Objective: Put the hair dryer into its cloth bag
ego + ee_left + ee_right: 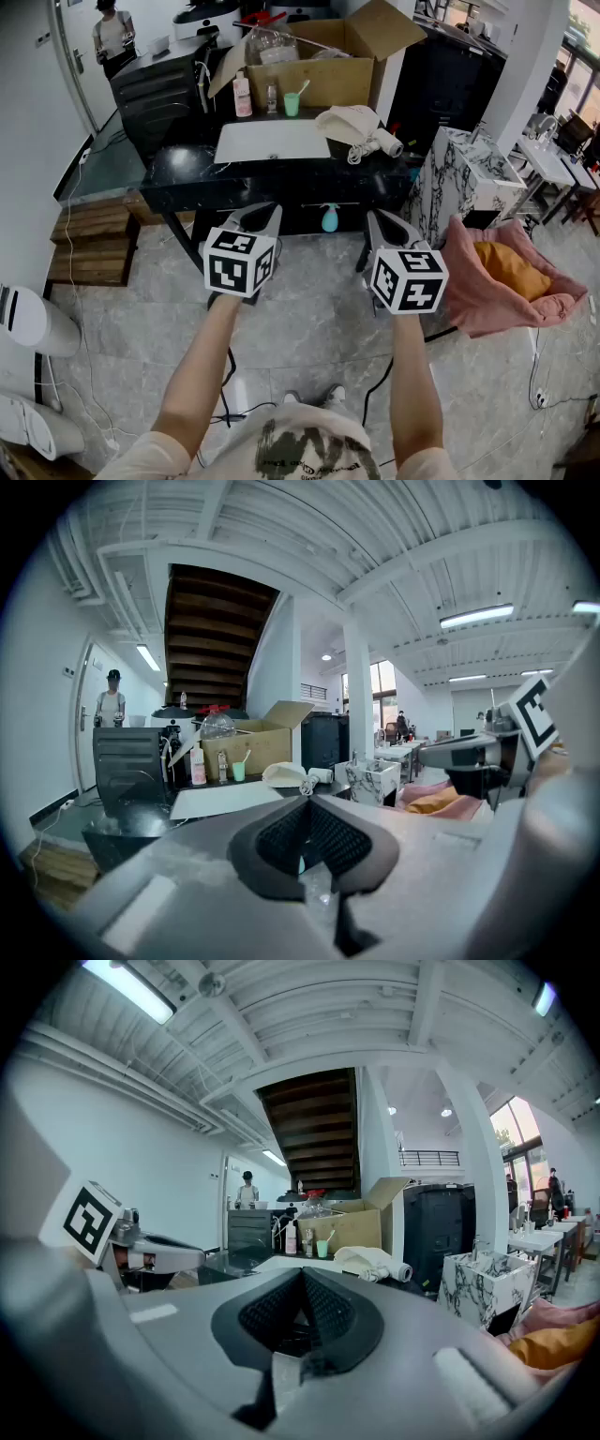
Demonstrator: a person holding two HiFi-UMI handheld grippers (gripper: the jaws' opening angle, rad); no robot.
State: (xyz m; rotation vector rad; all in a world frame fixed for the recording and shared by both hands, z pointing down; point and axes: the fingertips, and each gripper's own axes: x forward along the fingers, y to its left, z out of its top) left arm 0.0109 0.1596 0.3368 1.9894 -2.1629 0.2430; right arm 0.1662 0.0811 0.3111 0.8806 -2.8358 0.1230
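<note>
Left claw: the left gripper (260, 212) (305, 800) has its jaws pressed together, tip to tip, with nothing between them and touching nothing.
Right claw: the right gripper (387, 221) (302, 1272) is likewise pressed together and empty, held in the air just beside the left one.
Aim: both point at the front edge of the glossy black desk (184, 190), short of it and over the floor.
Task thing: the white hair dryer (382, 144) (315, 777) (398, 1271) lies near the desk's right end, nozzle towards the right edge, cord looped at its front.
Bag: the cream cloth bag (344, 122) (281, 773) (362, 1260) lies touching the hair dryer, on the side towards the desk's back edge. The dryer is outside it.
Desk middle: a flat white rectangular panel (272, 141) lies left of the bag.
Back edge: an open brown cardboard box (319, 70), a pink bottle (243, 97) and a green cup (292, 104).
Right edge: a marble-patterned white block (461, 183) stands just beside the desk's right end, with a pink cushion (487, 291) near it.
Left edge: brown wooden steps (94, 242).
Open room: grey tiled floor (309, 309) lies bare between the claws and the desk's front edge.
</note>
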